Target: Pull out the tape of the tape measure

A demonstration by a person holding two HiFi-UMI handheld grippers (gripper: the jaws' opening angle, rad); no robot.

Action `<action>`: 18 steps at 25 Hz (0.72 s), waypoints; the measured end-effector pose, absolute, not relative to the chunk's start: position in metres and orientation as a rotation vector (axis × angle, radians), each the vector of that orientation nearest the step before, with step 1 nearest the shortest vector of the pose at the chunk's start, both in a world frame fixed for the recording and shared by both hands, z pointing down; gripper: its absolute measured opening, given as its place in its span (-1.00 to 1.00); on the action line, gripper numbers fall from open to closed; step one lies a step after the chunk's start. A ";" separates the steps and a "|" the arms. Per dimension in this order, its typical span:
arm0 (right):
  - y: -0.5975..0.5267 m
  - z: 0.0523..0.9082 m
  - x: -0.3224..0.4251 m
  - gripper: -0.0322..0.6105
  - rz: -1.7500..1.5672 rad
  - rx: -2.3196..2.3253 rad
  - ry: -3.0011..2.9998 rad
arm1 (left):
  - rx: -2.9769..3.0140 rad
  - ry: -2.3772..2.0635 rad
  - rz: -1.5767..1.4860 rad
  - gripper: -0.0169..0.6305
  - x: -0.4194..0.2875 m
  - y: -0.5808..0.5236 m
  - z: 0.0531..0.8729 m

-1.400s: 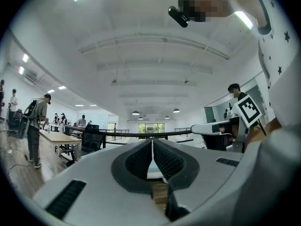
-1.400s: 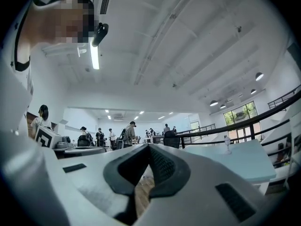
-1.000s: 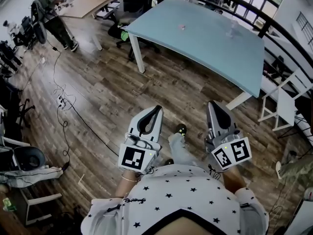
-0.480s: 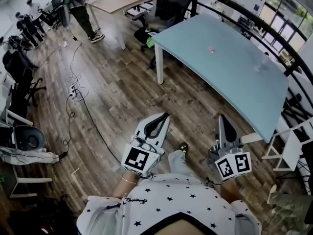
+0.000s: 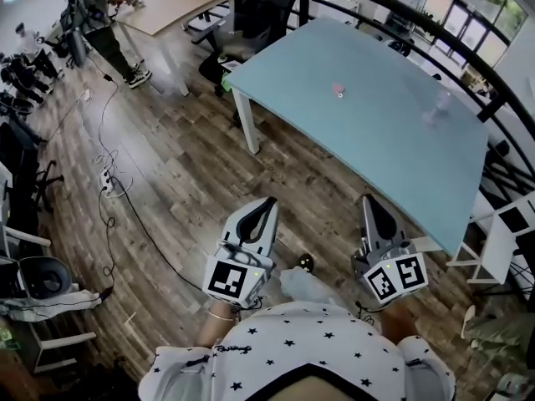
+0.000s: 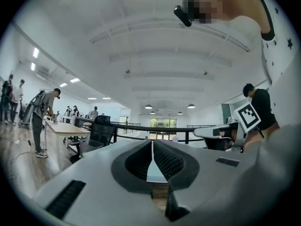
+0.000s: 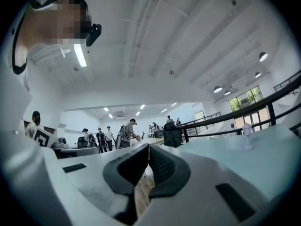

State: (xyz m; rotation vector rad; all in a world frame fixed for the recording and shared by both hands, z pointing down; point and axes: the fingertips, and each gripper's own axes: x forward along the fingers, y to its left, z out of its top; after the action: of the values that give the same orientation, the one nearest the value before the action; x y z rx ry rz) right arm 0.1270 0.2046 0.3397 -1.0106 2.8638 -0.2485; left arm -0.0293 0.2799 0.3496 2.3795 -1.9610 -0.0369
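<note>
Both grippers, left [image 5: 267, 202] and right [image 5: 368, 200], hang over the wood floor [image 5: 184, 182], fingers pressed together and empty. A small pink item, apparently the tape measure [image 5: 338, 90], lies on the blue counter [image 5: 393, 153], well ahead of them.

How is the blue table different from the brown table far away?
The blue table is pale blue and looks bigger and nearer; the brown table is light wood and farther off. A person stands at the brown table; nobody stands at the blue table. Both stand on the wooden floor.
</note>
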 end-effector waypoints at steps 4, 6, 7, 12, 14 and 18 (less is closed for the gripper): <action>0.164 0.343 0.125 -0.89 -0.292 -0.976 2.874 | 2.357 -1.932 0.004 -0.84 -0.024 0.240 0.357; 0.146 0.340 0.127 -0.89 -0.289 -0.968 2.865 | 2.372 -1.921 0.025 -0.84 -0.020 0.220 0.353; 0.137 0.338 0.128 -0.89 -0.285 -0.967 2.859 | 2.387 -1.915 0.034 -0.84 -0.017 0.211 0.350; 0.111 0.329 0.137 -0.89 -0.279 -0.964 2.833 | 2.424 -1.920 0.019 -0.84 -0.009 0.181 0.333; 0.103 0.328 0.140 -0.89 -0.282 -0.958 2.832 | 2.425 -1.929 0.023 -0.84 -0.005 0.173 0.330; 0.094 0.327 0.144 -0.89 -0.292 -0.927 2.828 | 2.401 -1.950 0.057 -0.84 -0.002 0.166 0.332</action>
State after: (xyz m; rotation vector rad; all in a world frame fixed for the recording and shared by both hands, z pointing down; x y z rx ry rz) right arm 0.1437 0.0944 0.3267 -0.9267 2.8279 -0.2925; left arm -0.0021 0.1656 0.3317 2.4007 -1.9503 0.0573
